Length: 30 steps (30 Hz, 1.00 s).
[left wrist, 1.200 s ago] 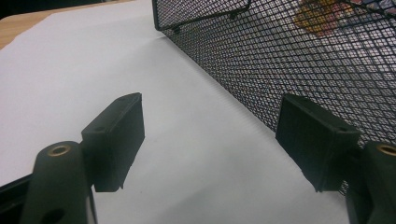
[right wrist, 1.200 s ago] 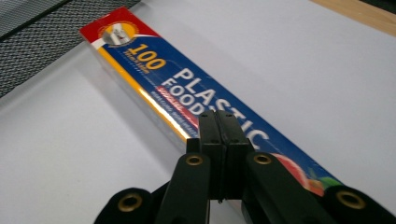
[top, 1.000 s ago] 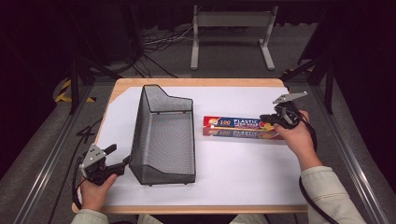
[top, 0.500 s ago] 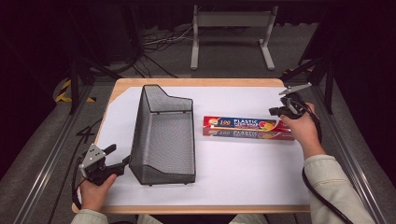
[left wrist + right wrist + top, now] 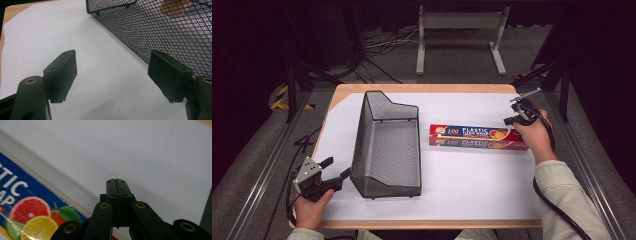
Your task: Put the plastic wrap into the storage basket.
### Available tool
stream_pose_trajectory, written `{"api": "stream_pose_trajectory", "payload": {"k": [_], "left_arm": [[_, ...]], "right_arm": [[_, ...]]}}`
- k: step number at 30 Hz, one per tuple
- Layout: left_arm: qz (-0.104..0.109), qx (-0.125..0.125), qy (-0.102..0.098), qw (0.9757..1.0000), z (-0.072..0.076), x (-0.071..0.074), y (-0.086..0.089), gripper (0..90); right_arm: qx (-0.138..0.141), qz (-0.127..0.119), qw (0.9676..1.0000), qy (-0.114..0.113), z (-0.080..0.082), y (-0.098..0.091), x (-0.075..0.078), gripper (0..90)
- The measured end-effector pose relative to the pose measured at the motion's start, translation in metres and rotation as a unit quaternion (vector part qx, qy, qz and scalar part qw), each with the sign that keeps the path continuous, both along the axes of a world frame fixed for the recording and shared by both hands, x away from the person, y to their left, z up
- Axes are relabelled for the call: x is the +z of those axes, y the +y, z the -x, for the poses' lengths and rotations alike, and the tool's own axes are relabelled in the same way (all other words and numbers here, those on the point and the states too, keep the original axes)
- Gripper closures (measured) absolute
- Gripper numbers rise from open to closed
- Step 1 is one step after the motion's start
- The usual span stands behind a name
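Table (image 5: 422, 220): wooden top, nearly all covered by a white sheet (image 5: 472, 185); bare wood shows at the far left corner and along the near edge.

Wire-mesh basket (image 5: 387, 145): black, open-topped, one end wall stepped higher than the other. Stands upright on the left half of the sheet, its long side running away from the person. Nothing lies in it as far as the high view shows.

Plastic-wrap box (image 5: 477, 137): long, blue and red, fruit printed at its right end. Lies flat on the sheet to the right of the basket, apart from it, its long side running across the table. Not lifted, not in the basket.

Right gripper (image 5: 518, 111): held above the table at the box's right end. Its own view shows the two black jaws pressed flat together (image 5: 116, 185), nothing between them, the tips over bare white sheet just past the printed end of the box (image 5: 30, 207).

Left gripper (image 5: 337, 172): low over the near left corner of the sheet, just beside the basket's near end. Jaws spread wide, nothing held; the mesh wall (image 5: 162, 32) stands close beside one jaw, contact not discernible.

Status, as judged: work appears to be stowing the box in the basket. Nothing gripped yet. Remaining: open the right jaws, grasp the box, lift, carry left, set it inside.
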State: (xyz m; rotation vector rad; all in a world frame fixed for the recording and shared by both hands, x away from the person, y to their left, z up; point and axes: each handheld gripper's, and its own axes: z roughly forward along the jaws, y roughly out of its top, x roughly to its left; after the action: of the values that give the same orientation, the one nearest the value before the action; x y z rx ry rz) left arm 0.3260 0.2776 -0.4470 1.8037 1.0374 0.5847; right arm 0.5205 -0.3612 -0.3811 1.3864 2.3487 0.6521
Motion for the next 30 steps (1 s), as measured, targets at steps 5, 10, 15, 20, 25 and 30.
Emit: {"api": "stream_pose_trajectory", "payload": {"k": [5, 10, 15, 20, 25, 30], "left_arm": [[0.002, 0.001, 0.000, 1.0000, 0.000, -0.001, 0.001, 23.9], [0.000, 0.001, 0.001, 1.0000, 0.000, -0.001, 0.001, 23.9], [0.001, 0.001, 0.001, 1.0000, 0.000, 0.000, 0.000, 23.9], [0.005, 0.001, -0.003, 1.0000, -0.003, 0.001, 0.000, 23.9], [0.007, 0.000, -0.005, 1.0000, -0.006, 0.002, -0.002, 24.0], [0.009, 0.000, -0.006, 0.9999, -0.009, 0.003, -0.004, 24.0]], "right_arm": [[-0.019, 0.020, 0.9992, 0.031, -0.003, -0.010, -0.012, 90.0], [-0.029, 0.009, 0.9988, 0.037, -0.001, -0.016, -0.015, 90.0], [-0.032, 0.004, 0.9982, 0.051, -0.001, -0.016, -0.014, 90.0], [-0.026, 0.018, 0.9965, 0.078, 0.002, -0.012, -0.010, 90.0], [-0.024, 0.011, 0.9947, 0.100, 0.009, -0.014, -0.009, 90.0], [-0.017, 0.006, 0.9940, 0.108, 0.020, -0.014, -0.010, 90.0]]}}
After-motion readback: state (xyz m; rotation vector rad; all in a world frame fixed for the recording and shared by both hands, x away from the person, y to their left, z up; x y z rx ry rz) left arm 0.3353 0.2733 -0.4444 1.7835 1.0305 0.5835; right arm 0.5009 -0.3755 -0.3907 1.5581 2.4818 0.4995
